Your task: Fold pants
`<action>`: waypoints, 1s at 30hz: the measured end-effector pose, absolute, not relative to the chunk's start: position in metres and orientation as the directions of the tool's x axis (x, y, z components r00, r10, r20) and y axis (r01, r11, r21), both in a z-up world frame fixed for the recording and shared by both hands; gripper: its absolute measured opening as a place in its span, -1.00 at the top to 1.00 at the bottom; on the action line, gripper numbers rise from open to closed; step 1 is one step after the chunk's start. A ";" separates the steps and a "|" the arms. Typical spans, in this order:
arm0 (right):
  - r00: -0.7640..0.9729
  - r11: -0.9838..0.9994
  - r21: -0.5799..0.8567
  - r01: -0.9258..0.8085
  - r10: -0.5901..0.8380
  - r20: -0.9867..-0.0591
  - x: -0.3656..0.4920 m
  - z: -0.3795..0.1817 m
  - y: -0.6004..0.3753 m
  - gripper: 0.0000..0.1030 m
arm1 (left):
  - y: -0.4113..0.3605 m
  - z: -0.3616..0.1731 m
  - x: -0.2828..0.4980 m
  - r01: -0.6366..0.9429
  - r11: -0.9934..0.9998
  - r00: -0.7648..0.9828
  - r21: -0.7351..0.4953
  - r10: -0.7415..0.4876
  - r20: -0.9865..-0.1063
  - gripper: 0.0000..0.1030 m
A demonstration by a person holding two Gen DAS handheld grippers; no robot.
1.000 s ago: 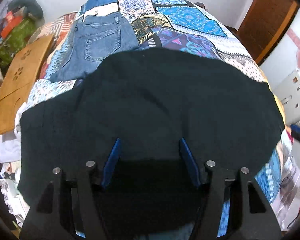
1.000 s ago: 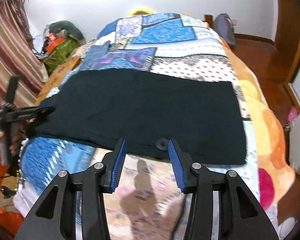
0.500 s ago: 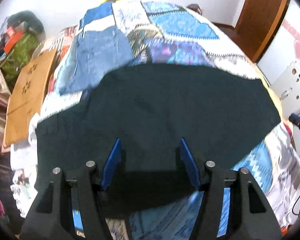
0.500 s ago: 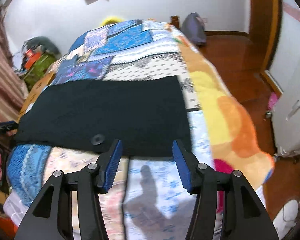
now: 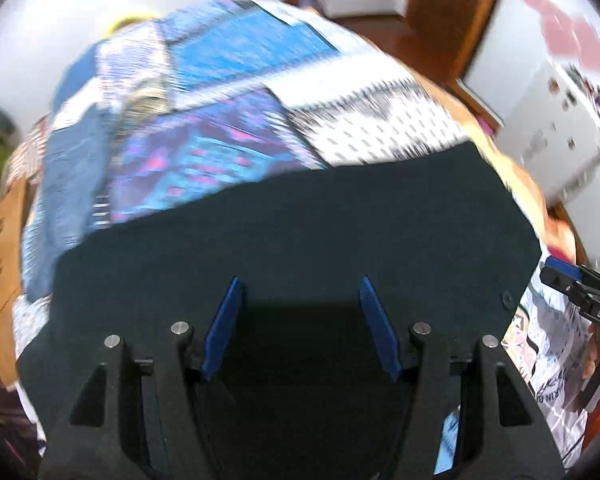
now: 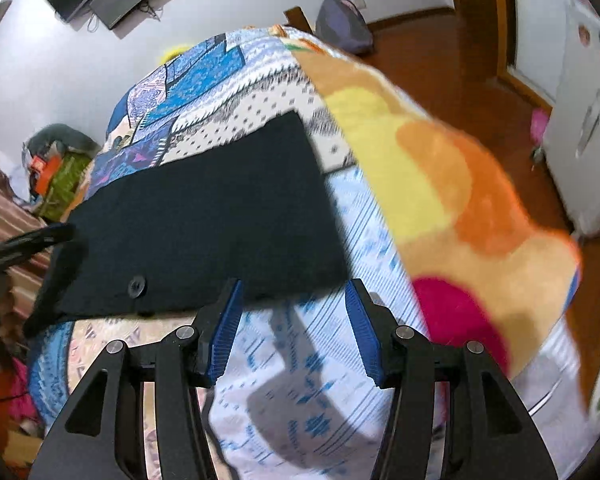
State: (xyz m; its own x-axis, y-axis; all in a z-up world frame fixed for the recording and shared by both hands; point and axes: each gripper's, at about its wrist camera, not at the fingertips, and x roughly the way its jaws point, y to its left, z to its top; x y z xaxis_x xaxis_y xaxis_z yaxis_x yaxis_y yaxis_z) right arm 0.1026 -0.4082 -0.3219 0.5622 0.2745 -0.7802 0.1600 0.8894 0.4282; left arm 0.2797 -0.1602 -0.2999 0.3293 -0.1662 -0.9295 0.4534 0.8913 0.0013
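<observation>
Dark pants (image 5: 292, 236) lie flat across a patchwork bedspread (image 5: 228, 92), folded lengthwise into a long band. My left gripper (image 5: 298, 284) is open and empty, hovering over the band's near edge. In the right wrist view the pants (image 6: 204, 220) stretch from left to centre, with a dark button (image 6: 137, 286) near the front edge. My right gripper (image 6: 294, 292) is open and empty, just in front of the pants' right end, over the bedspread (image 6: 300, 380). The right gripper also shows at the right edge of the left wrist view (image 5: 580, 292).
Blue jeans (image 5: 68, 168) lie on the bed's far left. A wooden board (image 5: 0, 232) leans at the left. An orange and yellow blanket (image 6: 452, 184) covers the bed's right side. A white appliance (image 5: 560, 128) and wooden floor (image 6: 440, 60) lie to the right.
Both views have swung to the right. My right gripper has moved along the pants' front edge to their right end. Both grippers have stayed open.
</observation>
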 end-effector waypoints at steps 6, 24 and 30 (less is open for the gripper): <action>0.582 0.781 0.585 0.221 0.375 -0.722 0.093 -0.339 -0.404 0.04 | -0.204 -0.316 0.270 0.543 0.837 0.357 0.070 -0.155 -0.921 -0.66; 0.678 0.721 0.642 0.261 0.337 -0.654 0.120 -0.348 -0.413 0.61 | -0.231 -0.322 0.268 0.560 0.827 0.354 0.052 -0.182 -0.918 -0.66; 0.719 0.729 0.652 0.208 0.338 -0.607 0.121 -0.329 -0.413 0.85 | -0.226 -0.317 0.267 0.552 0.833 0.344 0.026 -0.199 -0.917 -0.66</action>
